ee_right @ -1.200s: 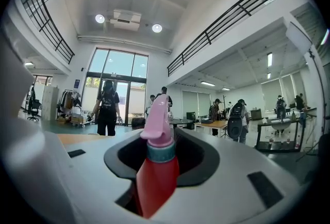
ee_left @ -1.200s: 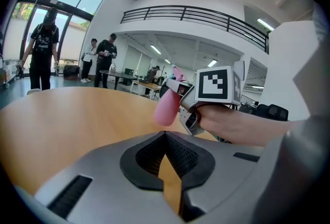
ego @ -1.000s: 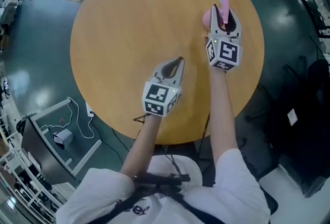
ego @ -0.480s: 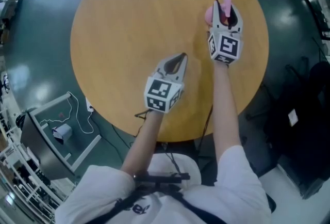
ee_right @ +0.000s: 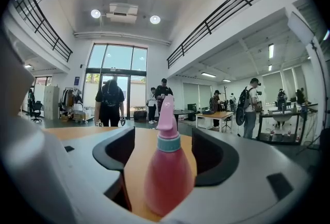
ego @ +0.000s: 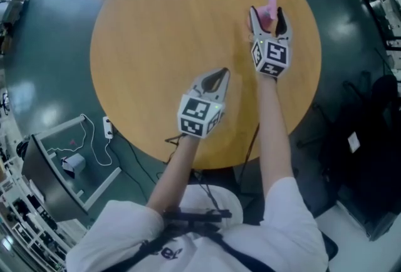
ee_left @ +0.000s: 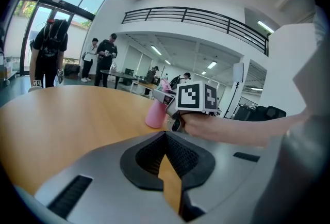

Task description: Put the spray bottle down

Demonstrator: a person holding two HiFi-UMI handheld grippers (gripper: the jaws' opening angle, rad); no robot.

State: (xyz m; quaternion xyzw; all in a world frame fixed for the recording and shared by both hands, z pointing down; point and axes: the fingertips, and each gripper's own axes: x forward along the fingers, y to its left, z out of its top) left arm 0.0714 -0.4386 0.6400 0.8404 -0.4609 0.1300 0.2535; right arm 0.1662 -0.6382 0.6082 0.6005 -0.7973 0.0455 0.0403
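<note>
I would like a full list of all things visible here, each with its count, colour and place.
table: one, light wood, round, middle of the head view
spray bottle: one, pink, upright on the table near its right edge
power strip: one, white, on the floor left of the table
floor: one, dark green, all around the table
bystanders: several, mostly dark clothes, far behind the table
right gripper: one, grey, jaws have just been opening and stand apart on both sides of the spray bottle
left gripper: one, grey, jaws together, empty, over the table's near part
arms: two, white sleeves, bottom of the head view
</note>
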